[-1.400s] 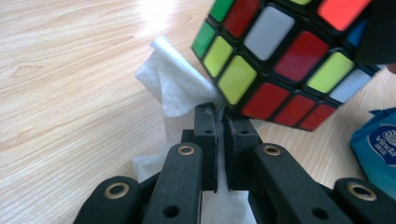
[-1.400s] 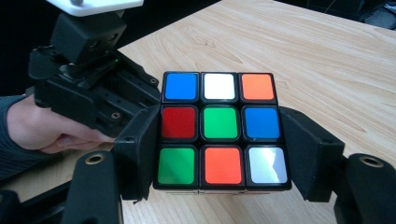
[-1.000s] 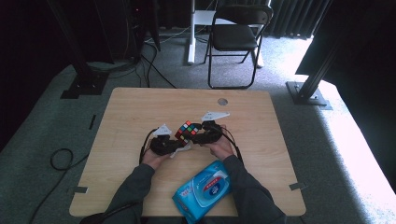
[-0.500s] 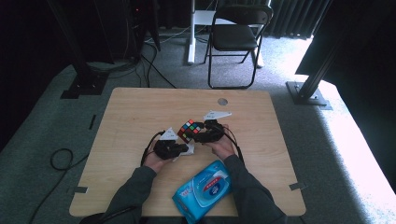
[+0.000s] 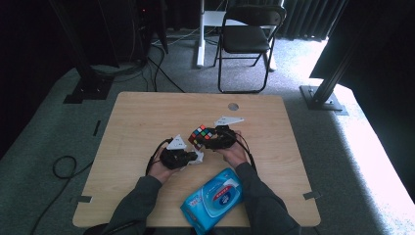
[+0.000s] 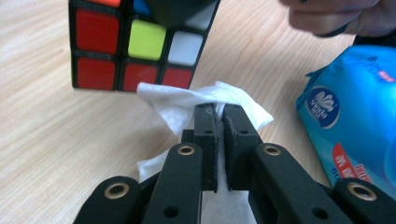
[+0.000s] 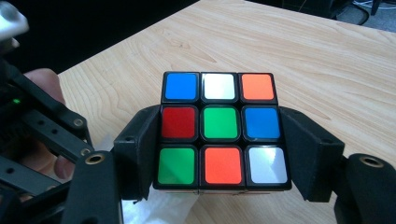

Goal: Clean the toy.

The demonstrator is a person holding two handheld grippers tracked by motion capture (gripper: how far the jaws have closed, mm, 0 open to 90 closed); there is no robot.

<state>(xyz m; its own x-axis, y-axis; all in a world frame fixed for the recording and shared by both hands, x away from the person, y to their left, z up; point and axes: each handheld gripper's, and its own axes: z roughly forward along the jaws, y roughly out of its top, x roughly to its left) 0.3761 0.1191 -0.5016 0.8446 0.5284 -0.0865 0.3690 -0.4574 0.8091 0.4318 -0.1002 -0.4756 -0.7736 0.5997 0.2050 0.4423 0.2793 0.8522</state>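
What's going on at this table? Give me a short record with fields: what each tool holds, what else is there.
Surface: wooden table
Left tool: shut on a white wipe, just below the cube's side
Right tool: jaws clamped on two opposite sides of a puzzle cube, held above the table
Cube face toward the right tool's camera: green centre, mixed colours around it
Nearby: blue wipes pack at the near edge, between the person's forearms
Likely work: wiping the cube clean
Background: folding chair beyond the table
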